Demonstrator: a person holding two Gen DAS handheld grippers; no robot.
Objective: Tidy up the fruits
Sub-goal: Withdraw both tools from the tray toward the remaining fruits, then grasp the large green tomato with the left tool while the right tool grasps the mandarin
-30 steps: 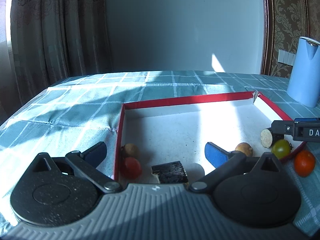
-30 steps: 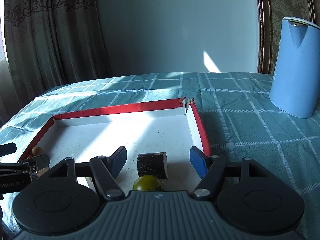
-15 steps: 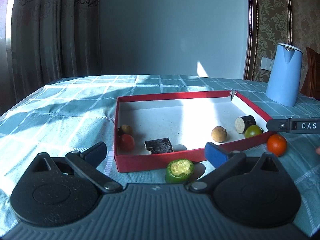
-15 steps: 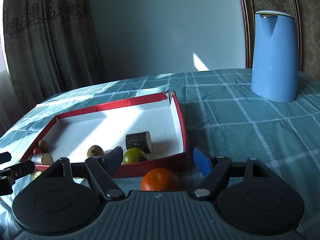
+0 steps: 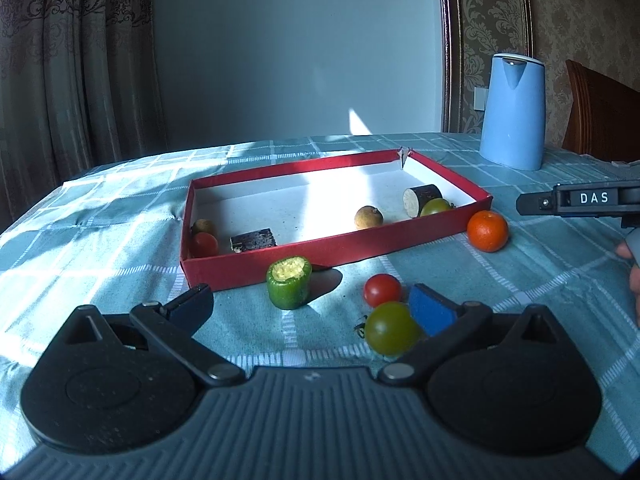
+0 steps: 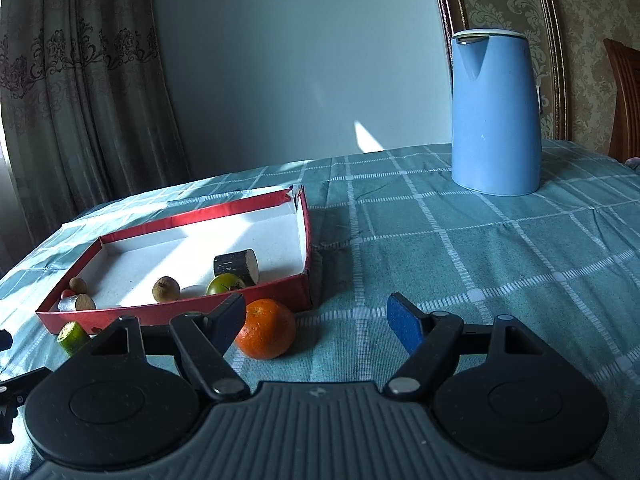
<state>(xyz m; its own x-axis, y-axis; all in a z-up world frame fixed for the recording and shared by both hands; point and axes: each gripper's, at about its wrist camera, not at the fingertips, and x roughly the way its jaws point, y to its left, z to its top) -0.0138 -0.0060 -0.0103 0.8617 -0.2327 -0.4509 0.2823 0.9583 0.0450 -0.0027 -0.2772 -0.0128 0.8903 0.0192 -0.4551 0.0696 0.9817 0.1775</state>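
Both grippers, left [image 5: 310, 306] and right [image 6: 316, 316], hover with jaws open over the table [image 6: 500, 248]; orange [image 6: 265, 328] beside red tray [image 6: 192, 312].

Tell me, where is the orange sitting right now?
The orange sits on the tablecloth just outside the red box's near right corner, and in the right wrist view it lies beside the right gripper's left finger.

Counted around the red tray [image 5: 336, 254]: two red tomatoes [image 5: 382, 290], two green tomatoes [image 5: 390, 328], two longans [image 5: 368, 217], two eggplant pieces [image 5: 420, 200], one orange [image 5: 487, 231], one pepper piece [image 5: 289, 287].
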